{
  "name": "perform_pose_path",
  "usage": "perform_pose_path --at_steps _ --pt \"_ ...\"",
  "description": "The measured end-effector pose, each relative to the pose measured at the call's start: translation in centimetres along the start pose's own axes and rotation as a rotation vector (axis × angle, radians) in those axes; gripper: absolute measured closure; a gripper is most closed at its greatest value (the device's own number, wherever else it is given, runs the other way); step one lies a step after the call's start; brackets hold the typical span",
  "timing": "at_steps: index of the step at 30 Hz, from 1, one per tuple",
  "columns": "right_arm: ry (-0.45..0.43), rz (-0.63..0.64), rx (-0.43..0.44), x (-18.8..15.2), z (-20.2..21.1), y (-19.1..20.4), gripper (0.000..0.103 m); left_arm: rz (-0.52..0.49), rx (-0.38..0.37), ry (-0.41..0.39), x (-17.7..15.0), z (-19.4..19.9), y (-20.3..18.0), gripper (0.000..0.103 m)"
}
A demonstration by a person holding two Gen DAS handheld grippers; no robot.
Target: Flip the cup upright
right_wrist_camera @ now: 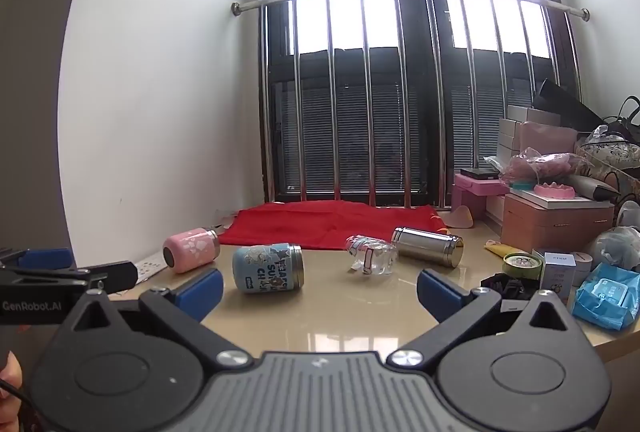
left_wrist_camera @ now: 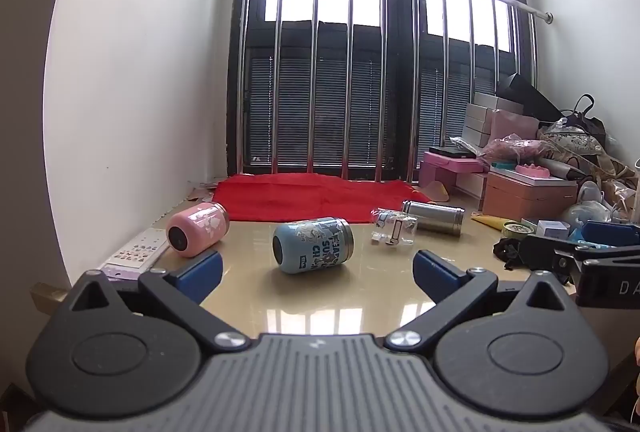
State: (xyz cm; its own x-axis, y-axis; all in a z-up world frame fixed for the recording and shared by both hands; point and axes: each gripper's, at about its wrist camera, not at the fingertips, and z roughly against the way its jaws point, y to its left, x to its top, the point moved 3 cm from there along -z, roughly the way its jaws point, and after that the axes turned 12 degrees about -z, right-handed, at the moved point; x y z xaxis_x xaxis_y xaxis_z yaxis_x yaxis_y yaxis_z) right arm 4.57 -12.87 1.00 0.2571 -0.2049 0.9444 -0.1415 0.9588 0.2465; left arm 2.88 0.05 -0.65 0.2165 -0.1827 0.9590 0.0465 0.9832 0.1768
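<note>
Several cups lie on their sides on the glossy beige table (left_wrist_camera: 320, 296): a pink cup (left_wrist_camera: 197, 234) at the left, a blue printed cup (left_wrist_camera: 313, 250) in the middle, a clear glass cup (left_wrist_camera: 393, 227) and a steel cup (left_wrist_camera: 434, 217) to the right. They also show in the right wrist view: pink cup (right_wrist_camera: 191, 249), blue cup (right_wrist_camera: 268, 268), glass cup (right_wrist_camera: 372, 255), steel cup (right_wrist_camera: 427, 246). My left gripper (left_wrist_camera: 318, 272) is open and empty, just short of the blue cup. My right gripper (right_wrist_camera: 320, 290) is open and empty, in front of the blue and glass cups.
A red cloth (left_wrist_camera: 316, 196) lies at the back by the window railing. Boxes, bags and small items crowd the right side (right_wrist_camera: 556, 220). A blue wipes pack (right_wrist_camera: 606, 296) lies at the right front. A sticker sheet (left_wrist_camera: 138, 252) lies by the left wall.
</note>
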Motion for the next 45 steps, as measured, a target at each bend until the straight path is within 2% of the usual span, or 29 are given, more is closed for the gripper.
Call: perform_pose_path --at_steps 45 --pt "-0.001 0.005 0.005 -0.09 0.2 0.15 0.0 -0.008 -0.003 0.001 0.3 0.09 0.14 0.0"
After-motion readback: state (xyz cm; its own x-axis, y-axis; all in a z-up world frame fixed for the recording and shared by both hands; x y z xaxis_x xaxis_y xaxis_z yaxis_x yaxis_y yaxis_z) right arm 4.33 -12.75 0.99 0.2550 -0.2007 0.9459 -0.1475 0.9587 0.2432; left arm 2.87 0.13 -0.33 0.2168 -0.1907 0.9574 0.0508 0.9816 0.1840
